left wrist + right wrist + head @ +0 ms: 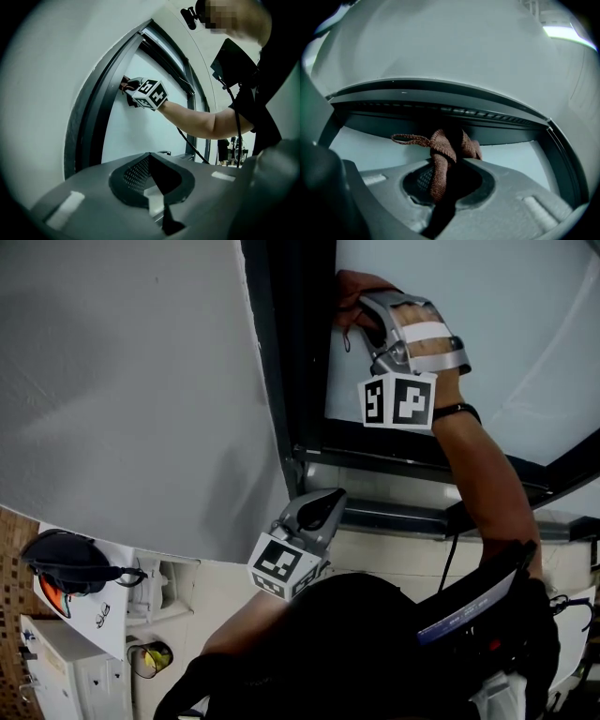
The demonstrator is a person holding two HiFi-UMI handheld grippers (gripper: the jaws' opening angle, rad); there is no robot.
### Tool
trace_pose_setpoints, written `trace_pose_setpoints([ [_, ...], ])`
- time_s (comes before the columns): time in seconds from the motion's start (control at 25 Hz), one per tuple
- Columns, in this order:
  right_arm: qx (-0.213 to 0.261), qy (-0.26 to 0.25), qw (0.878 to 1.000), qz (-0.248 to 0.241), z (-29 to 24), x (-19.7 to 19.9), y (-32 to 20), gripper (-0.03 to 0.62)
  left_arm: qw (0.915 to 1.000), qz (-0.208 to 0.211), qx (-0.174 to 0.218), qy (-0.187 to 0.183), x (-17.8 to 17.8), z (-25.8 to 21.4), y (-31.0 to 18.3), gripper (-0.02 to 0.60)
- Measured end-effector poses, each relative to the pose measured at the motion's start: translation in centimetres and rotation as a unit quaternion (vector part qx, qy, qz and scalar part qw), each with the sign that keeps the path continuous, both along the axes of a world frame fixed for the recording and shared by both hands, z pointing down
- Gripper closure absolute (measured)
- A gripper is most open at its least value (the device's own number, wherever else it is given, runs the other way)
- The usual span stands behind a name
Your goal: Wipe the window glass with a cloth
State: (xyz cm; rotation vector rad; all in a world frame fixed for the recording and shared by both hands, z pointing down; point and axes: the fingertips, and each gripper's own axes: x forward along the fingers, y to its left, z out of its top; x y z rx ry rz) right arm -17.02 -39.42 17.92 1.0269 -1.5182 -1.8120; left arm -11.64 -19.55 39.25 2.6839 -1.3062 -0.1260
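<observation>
Head view: my R gripper [361, 320] sat at 1 o'clock, clamped on the brown cloth [354, 287], at the window glass [497, 324] edge by the dark frame [291, 362]. L gripper [323, 509] hung near centre. L gripper view: jaws together, nothing betw them. R gripper view: cloth bunched in jaws, frame at 12 o'clock.

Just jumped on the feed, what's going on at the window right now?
A person is working on the window glass with two handheld grippers. The right gripper is shut on a brown cloth, held up at the pane's edge beside the dark frame. The left gripper hangs low near the sill, fingers together, holding nothing.
</observation>
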Motion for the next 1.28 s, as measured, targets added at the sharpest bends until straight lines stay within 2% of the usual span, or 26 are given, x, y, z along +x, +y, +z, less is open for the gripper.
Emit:
trace_pose_setpoints([
  [0.44, -0.045, 0.023, 0.999, -0.004, 7.9, 0.5, -0.1, 0.563, 0.9999, -0.016, 0.002, 0.000, -1.3, -0.2, -0.6, 0.565],
  [0.84, -0.103, 0.040, 0.994, -0.004, 14.4, 0.5, -0.1, 0.563, 0.9999, -0.014, 0.000, 0.000, -1.1, 0.0, -0.5, 0.565],
  [1.28, -0.129, 0.064, 0.990, -0.008, 18.9, 0.4, 0.0, 0.563, 0.9999, -0.014, -0.001, -0.001, -1.2, 0.0, -0.1, 0.565],
])
